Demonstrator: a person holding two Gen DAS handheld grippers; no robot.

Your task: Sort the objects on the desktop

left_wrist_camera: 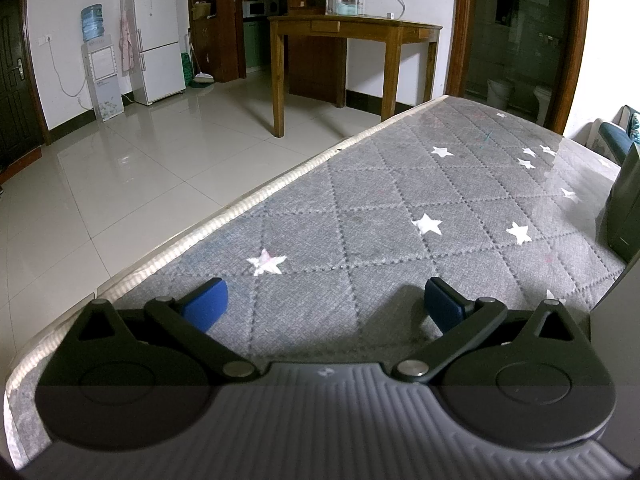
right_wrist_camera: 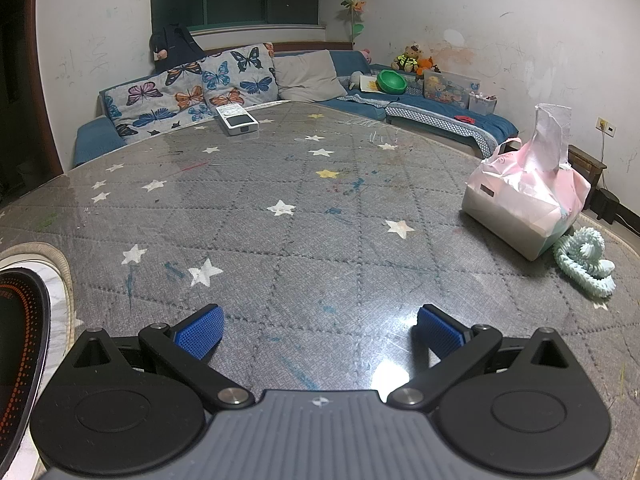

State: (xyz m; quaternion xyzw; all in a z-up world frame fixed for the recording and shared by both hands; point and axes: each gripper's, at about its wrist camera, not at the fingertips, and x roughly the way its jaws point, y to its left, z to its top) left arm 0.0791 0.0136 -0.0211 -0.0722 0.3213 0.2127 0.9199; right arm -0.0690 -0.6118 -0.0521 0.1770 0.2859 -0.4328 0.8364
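Note:
In the right wrist view my right gripper [right_wrist_camera: 320, 330] is open and empty, low over the grey star-patterned tabletop [right_wrist_camera: 312, 216]. A pink and white tissue pack [right_wrist_camera: 528, 200] stands at the right. A pale green knobbly toy [right_wrist_camera: 586, 258] lies beside it, nearer the table edge. A white remote-like device [right_wrist_camera: 238, 120] lies at the far side. In the left wrist view my left gripper [left_wrist_camera: 326, 304] is open and empty over the same tabletop [left_wrist_camera: 400, 208], near its left edge. A dark box [left_wrist_camera: 626, 204] stands at the right edge of that view.
A black round appliance [right_wrist_camera: 18, 336] sits at the table's near left in the right wrist view. A blue sofa [right_wrist_camera: 360, 100] with cushions runs behind the table. Left view shows tiled floor [left_wrist_camera: 140, 168], a wooden table [left_wrist_camera: 352, 40], a fridge [left_wrist_camera: 158, 36].

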